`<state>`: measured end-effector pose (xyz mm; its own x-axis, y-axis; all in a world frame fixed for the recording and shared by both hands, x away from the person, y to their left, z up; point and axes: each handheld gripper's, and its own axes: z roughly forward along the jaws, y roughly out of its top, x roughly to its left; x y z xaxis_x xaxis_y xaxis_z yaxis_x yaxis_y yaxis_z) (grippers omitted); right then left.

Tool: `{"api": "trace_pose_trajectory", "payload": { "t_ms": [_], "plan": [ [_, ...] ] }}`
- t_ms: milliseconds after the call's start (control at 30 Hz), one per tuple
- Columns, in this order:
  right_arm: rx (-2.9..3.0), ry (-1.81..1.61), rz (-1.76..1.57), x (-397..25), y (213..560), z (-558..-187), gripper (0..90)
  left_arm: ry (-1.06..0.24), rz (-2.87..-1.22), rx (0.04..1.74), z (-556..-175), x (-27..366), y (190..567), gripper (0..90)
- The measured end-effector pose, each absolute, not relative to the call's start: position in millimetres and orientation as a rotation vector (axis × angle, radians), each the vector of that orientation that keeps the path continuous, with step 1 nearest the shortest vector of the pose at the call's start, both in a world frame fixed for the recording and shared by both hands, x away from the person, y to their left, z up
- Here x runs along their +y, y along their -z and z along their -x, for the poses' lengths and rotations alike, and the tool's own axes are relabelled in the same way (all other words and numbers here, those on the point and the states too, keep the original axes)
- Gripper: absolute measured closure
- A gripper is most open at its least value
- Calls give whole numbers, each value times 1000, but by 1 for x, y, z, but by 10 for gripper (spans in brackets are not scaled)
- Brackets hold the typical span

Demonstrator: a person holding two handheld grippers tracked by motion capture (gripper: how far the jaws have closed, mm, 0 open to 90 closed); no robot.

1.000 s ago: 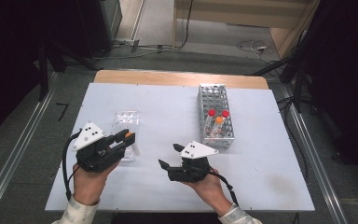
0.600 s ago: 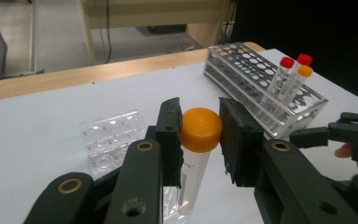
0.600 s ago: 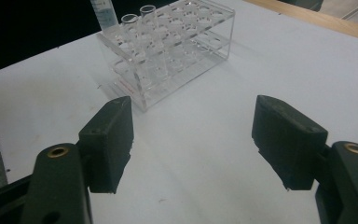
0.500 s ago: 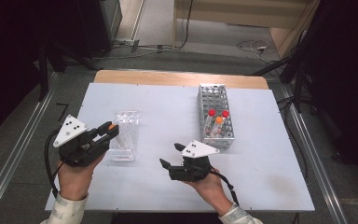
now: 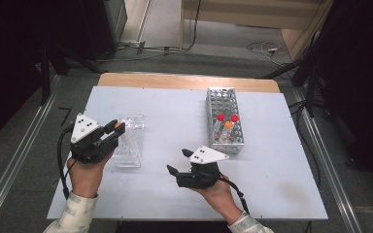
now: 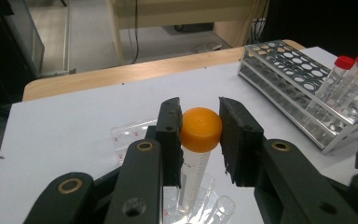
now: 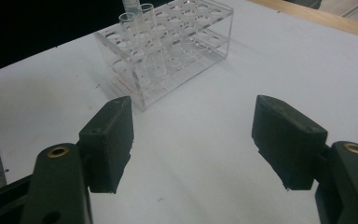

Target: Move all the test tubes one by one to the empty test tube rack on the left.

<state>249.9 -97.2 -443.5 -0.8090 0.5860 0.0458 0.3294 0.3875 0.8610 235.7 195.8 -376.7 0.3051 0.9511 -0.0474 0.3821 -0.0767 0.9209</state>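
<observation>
Gripping the orange-capped tube by its cap at centre frame, your left gripper holds it over the clear rack. Lower it vertically. Your right gripper idles wide open, empty.

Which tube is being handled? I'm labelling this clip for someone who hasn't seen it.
Find the clear plastic rack on the table's left side. Over it, the left gripper clamps an orange-capped tube. The other capped tubes stand in the metal rack to the right.
</observation>
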Motion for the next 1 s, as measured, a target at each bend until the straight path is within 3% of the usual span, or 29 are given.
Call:
{"api": "trace_pose_trajectory", "payload": {
  "t_ms": [1000],
  "plan": [
    [2381,-1383,-802,-99,443,-250,280,-721,-1663,1326,-247,191,417,689]
  ]
}}
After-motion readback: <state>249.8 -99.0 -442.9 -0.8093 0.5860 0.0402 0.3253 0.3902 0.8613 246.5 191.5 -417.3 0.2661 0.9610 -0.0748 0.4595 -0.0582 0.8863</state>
